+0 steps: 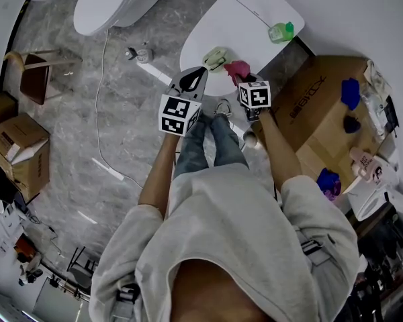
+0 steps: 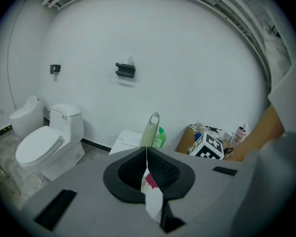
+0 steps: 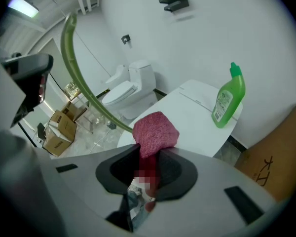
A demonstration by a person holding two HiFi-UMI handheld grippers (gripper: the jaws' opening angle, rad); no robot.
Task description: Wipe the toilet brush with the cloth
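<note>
Left tool (image 2: pixel 147 151) clenched one slim, curved, pale-green brush (image 2: pixel 151 130). Right tool (image 3: pixel 149 157) gripped one nubby pink cloth (image 3: pixel 155 132) just beside it, above the smooth oval counter (image 3: pixel 197 112). One green bottle (image 3: pixel 229 100) stood there, and two glossy white toilets (image 2: pixel 44 142) stood beyond.

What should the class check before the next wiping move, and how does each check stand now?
1. Left gripper shut on the toilet brush handle: ok.
2. Right gripper shut on the red cloth: ok.
3. Red cloth touching the toilet brush handle: cannot tell; the handle runs up to the cloth's edge in the right gripper view.
4. Green bottle upright on the white table, apart from the cloth: ok.
5. Brush head's position: cannot tell.
</note>
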